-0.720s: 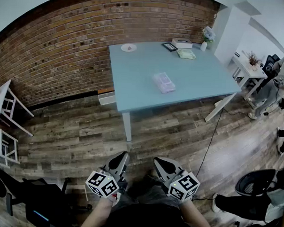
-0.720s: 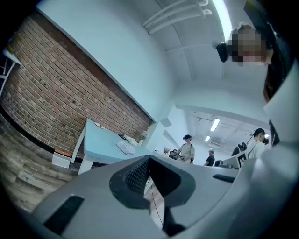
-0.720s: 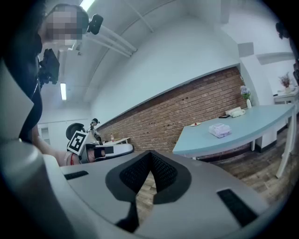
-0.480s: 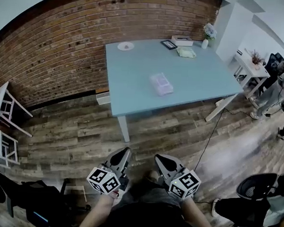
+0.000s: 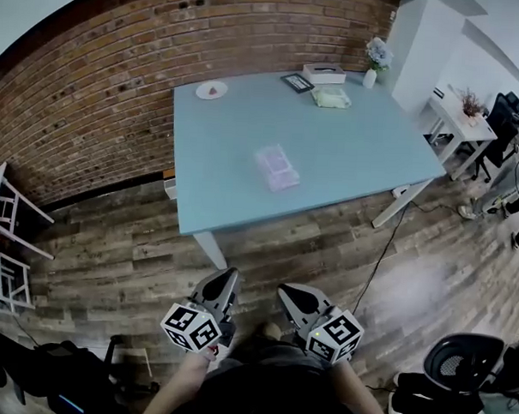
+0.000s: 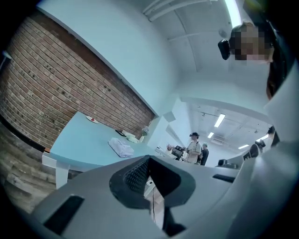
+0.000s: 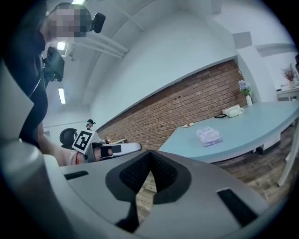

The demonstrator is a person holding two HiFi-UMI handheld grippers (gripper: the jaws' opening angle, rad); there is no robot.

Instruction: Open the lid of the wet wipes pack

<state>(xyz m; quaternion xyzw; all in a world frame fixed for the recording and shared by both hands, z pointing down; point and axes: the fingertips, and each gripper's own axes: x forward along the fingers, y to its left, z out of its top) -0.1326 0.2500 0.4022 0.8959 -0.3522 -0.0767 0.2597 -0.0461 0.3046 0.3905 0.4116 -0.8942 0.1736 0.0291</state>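
The left gripper (image 5: 224, 282) and right gripper (image 5: 292, 293) are held clenched, empty, at bottom centre; the wipes pack (image 5: 277, 167) lies upper centre on the table (image 5: 365, 146); unbraced, it could be dragged by the lid

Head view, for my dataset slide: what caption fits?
Left gripper and right gripper, both shut, short of the blue table holding the wet wipes pack.

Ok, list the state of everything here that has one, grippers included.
wet wipes pack, lying flat on the table, nothing touching it; lid too small to read.
left gripper, shut, empty, well short of the table.
right gripper, shut, empty, well short of the table.
vase, upright, flowers in it.
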